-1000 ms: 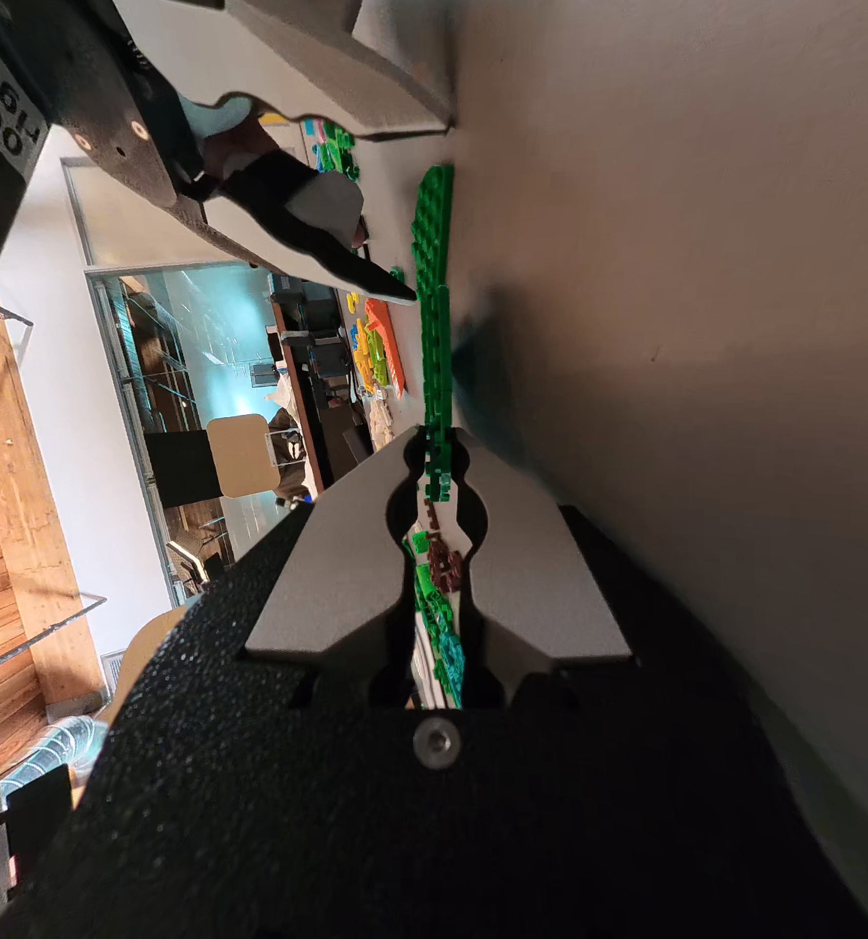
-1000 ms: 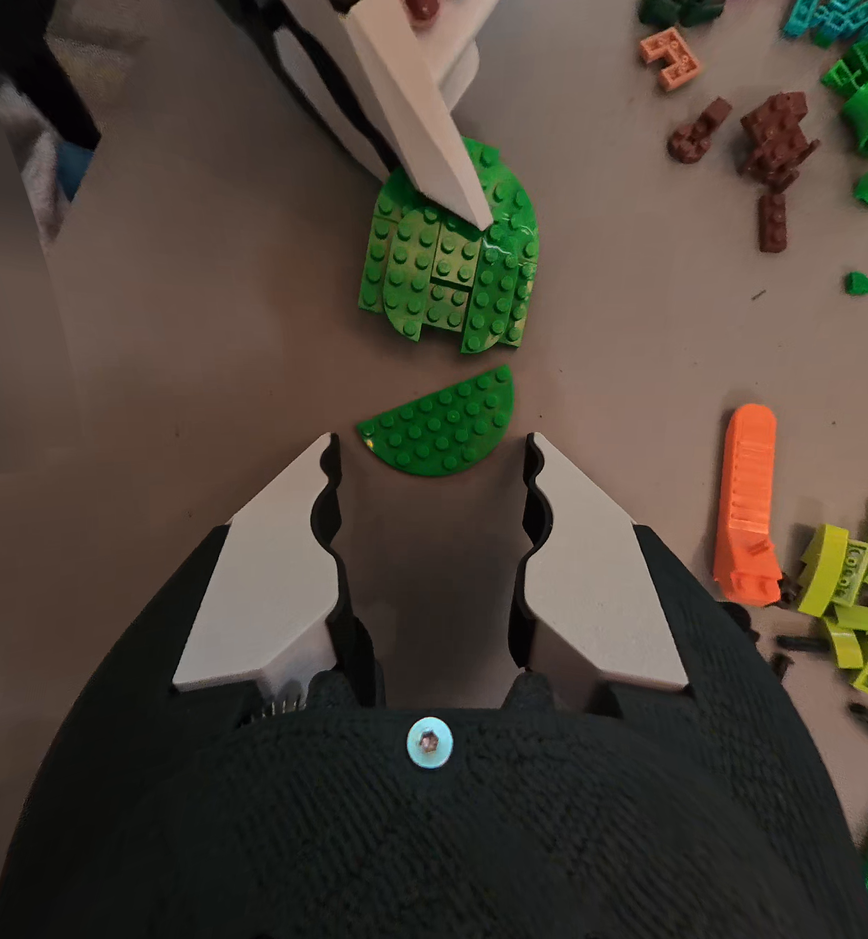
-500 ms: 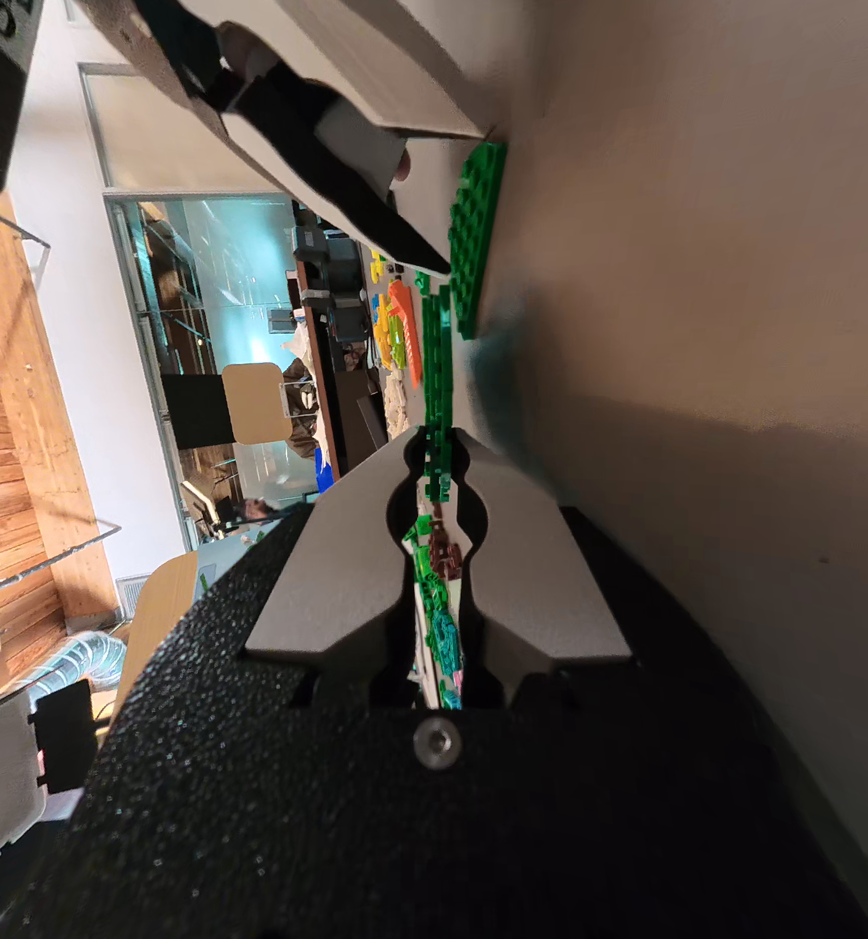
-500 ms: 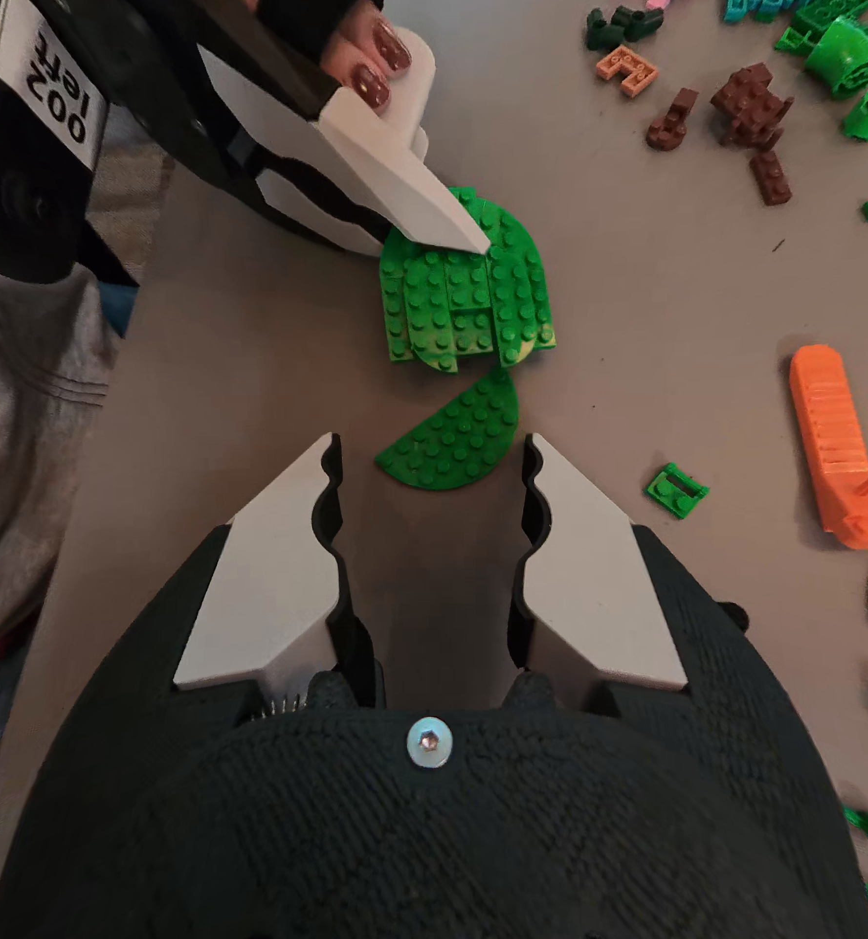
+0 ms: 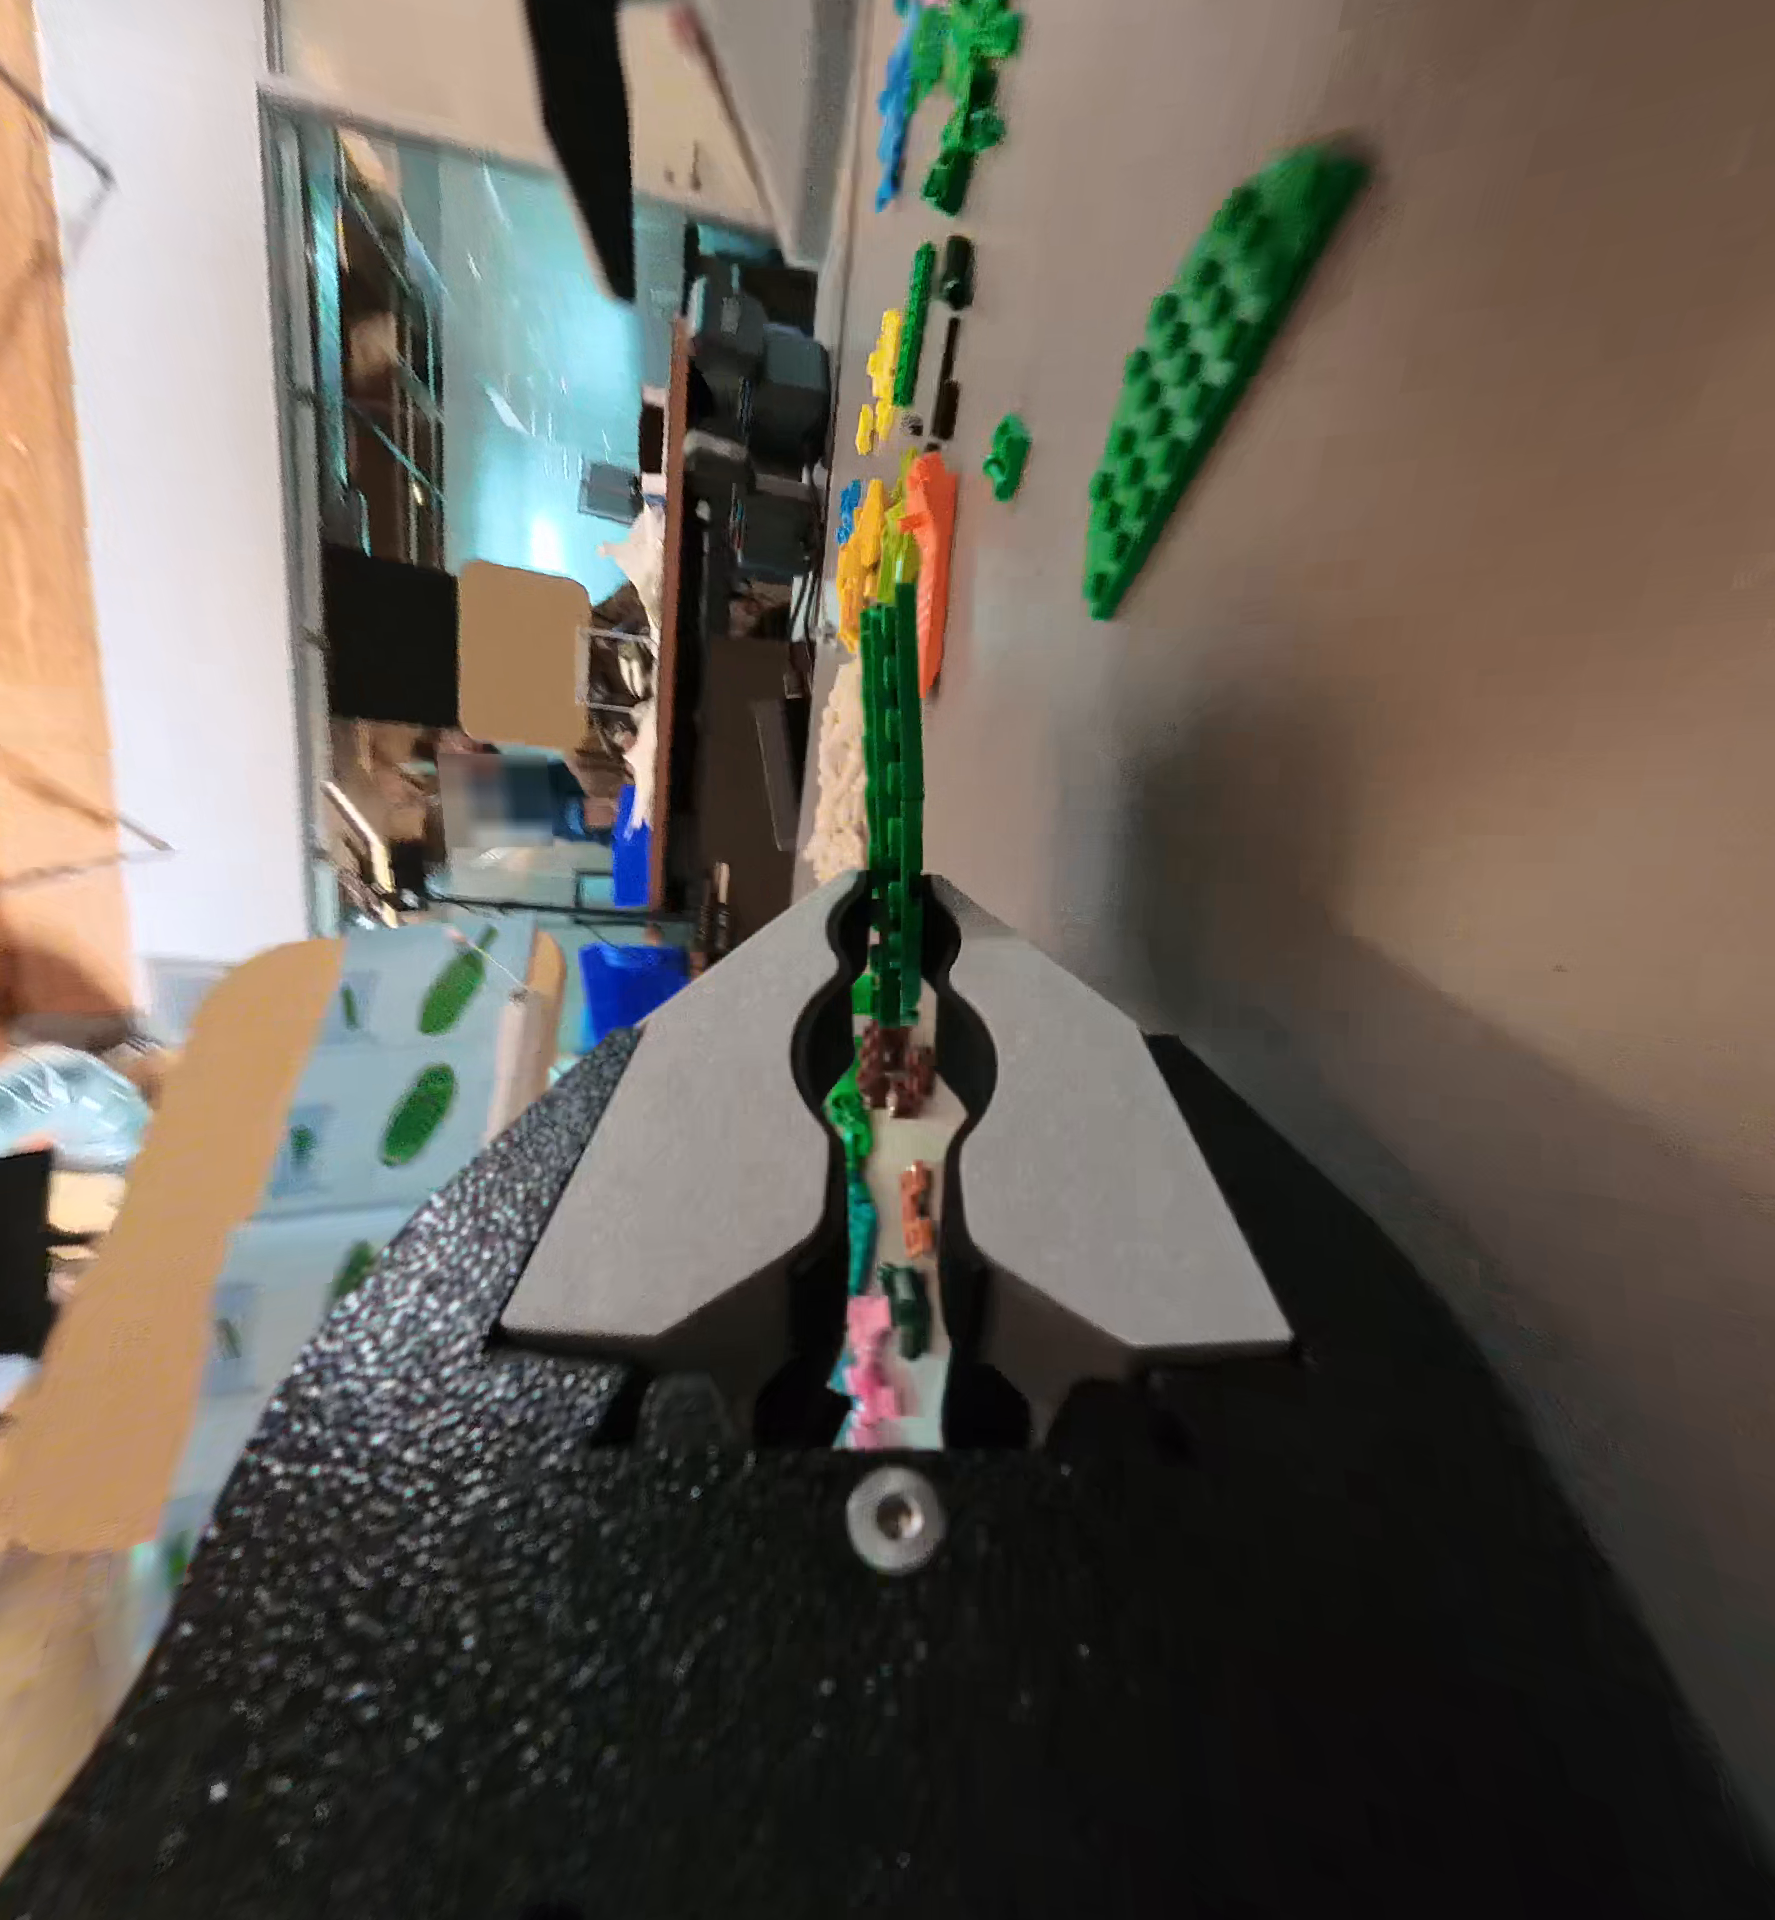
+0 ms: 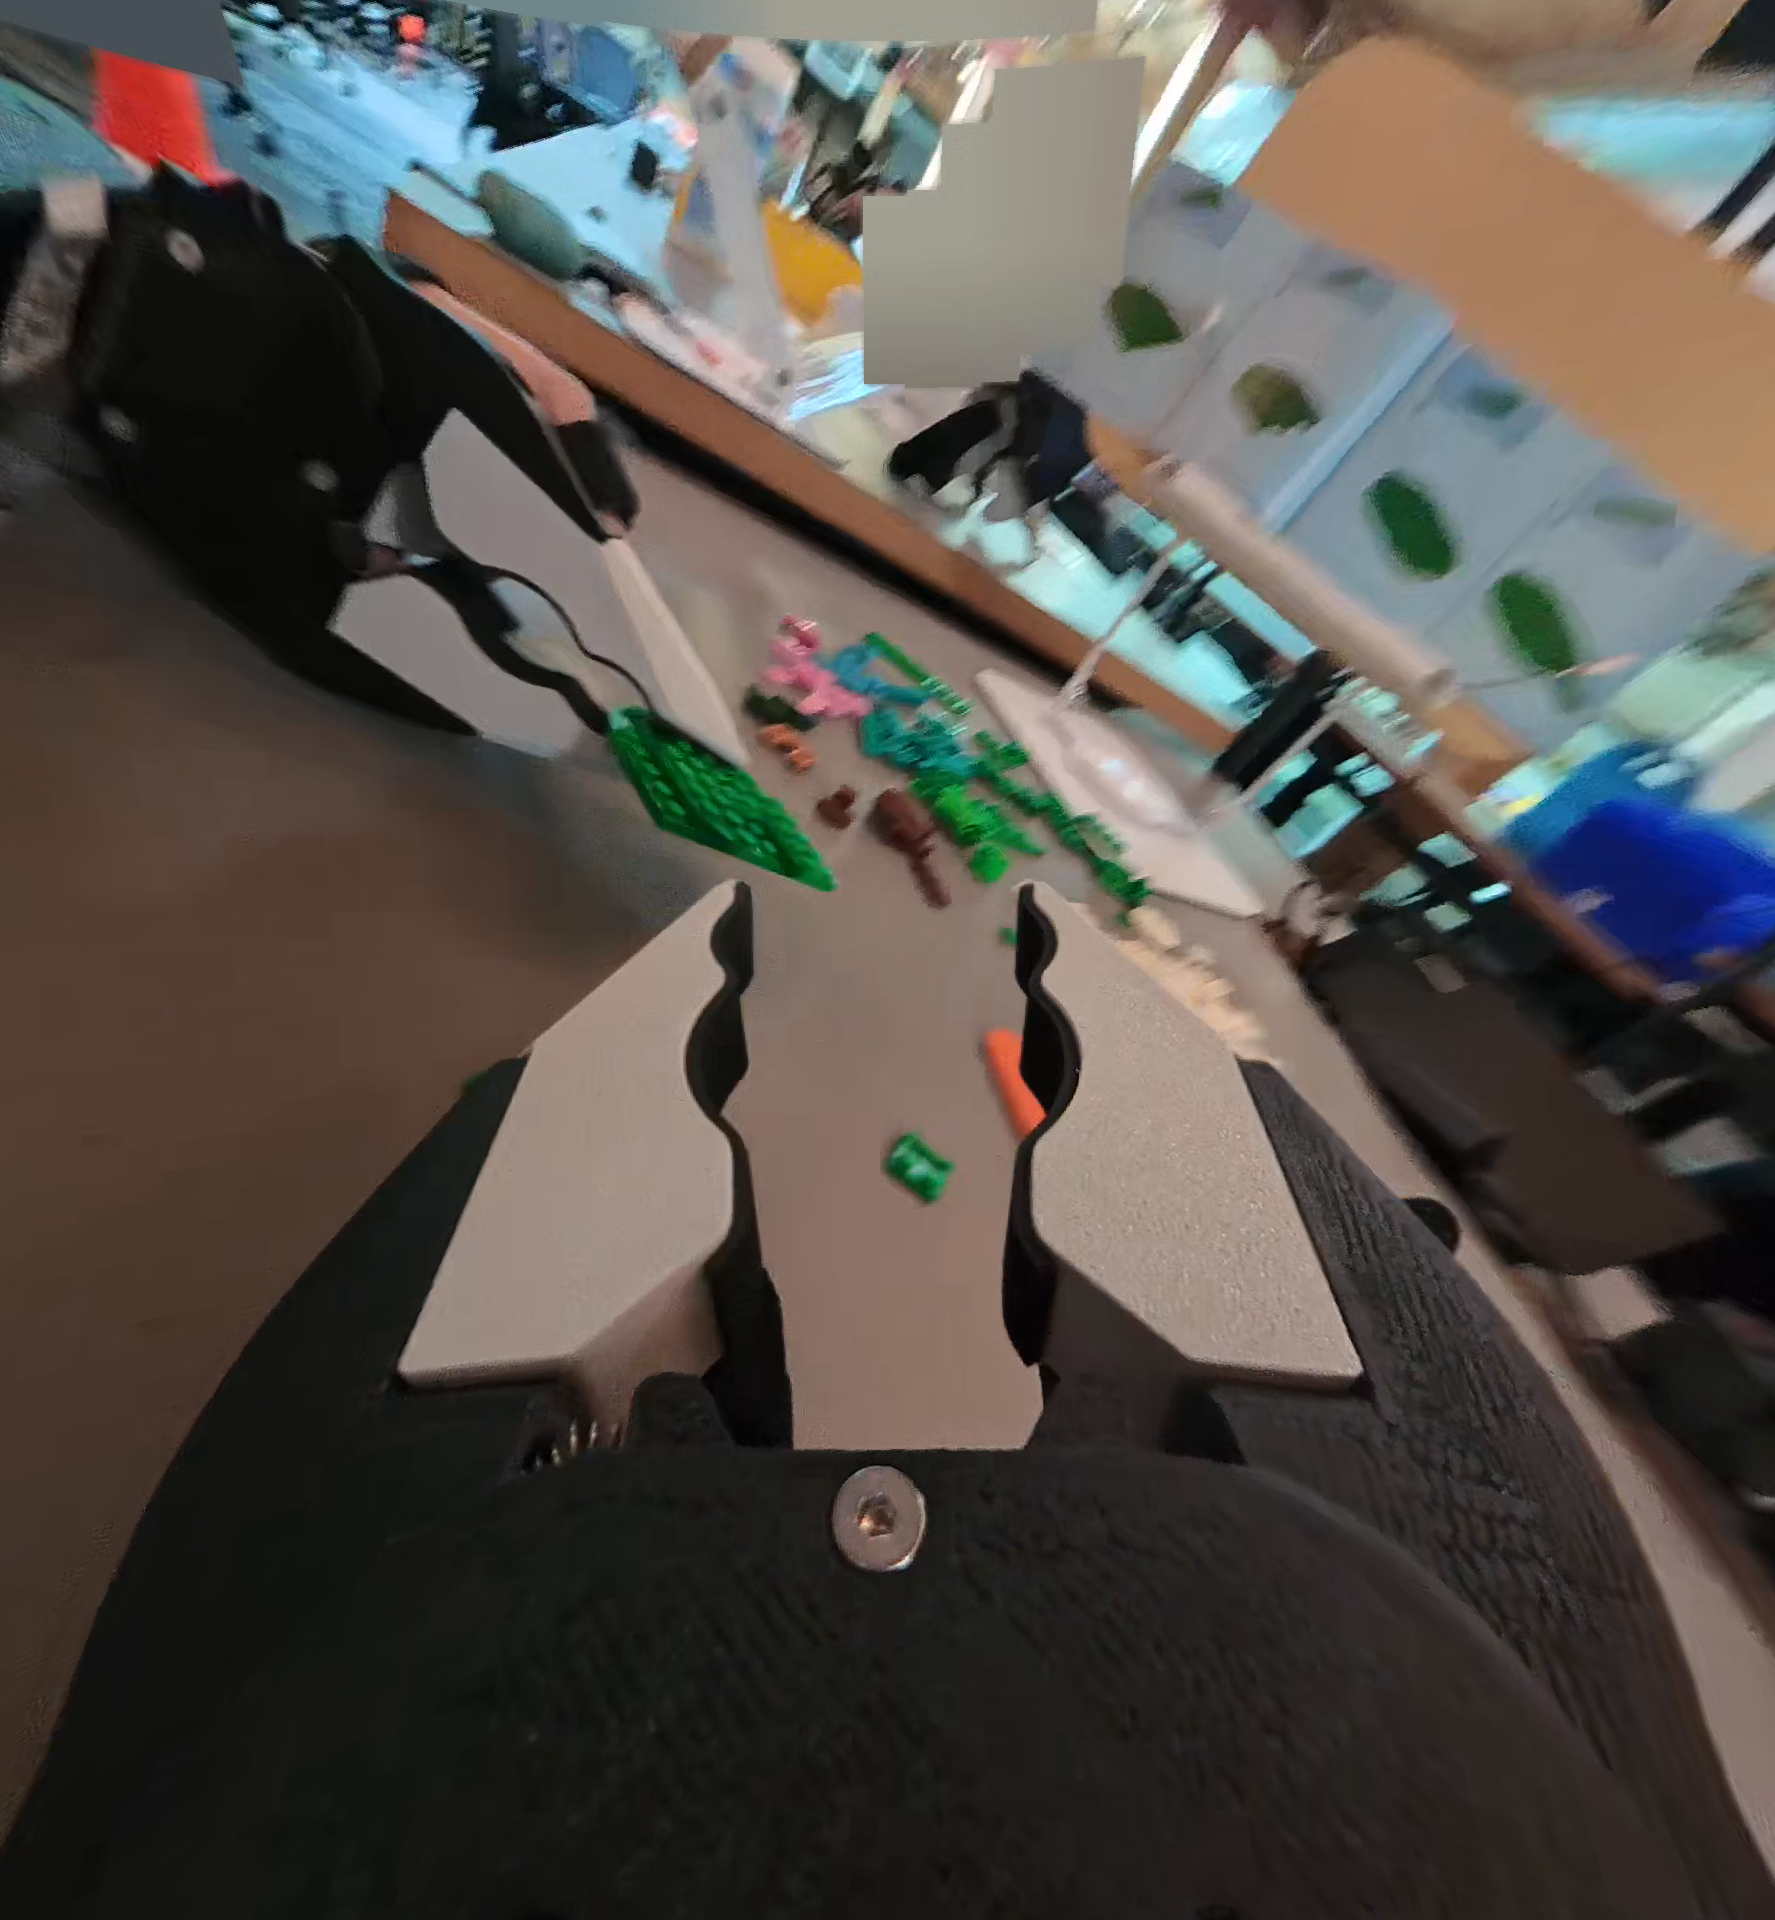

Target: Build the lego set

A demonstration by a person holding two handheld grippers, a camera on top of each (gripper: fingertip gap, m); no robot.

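Note:
My left gripper (image 5: pixel 898 902) is shut on a green stud-plate assembly (image 5: pixel 893 748), which shows edge-on and stands out past the fingertips beside the grey table (image 5: pixel 1485 935). A green half-round plate (image 5: pixel 1210 384) lies flat on the table farther ahead. In the right wrist view the left gripper (image 6: pixel 618 717) holds the same green assembly (image 6: pixel 717 805) by one corner, tilted just above the table (image 6: pixel 187 935). My right gripper (image 6: pixel 883 914) is open with nothing between its fingers, low over the table, a little short of the assembly.
A small green piece (image 6: pixel 919 1164) and an orange brick separator (image 6: pixel 1013 1081) lie between my right fingers' lines. Brown pieces (image 6: pixel 909 826) and pink, teal and green pieces (image 6: pixel 893 717) are scattered beyond. The table's far edge and a cardboard box (image 6: pixel 1548 281) lie behind. Spacing between my two grippers at the tips: around 10 cm. It is some 9 cm from my right tips to the small green piece (image 6: pixel 919 1164).
My right gripper tilted up from looking down on the half-round plate to looking along the table, and its jaws narrowed. The left gripper kept hold of the green assembly and moved away from the half-round plate.

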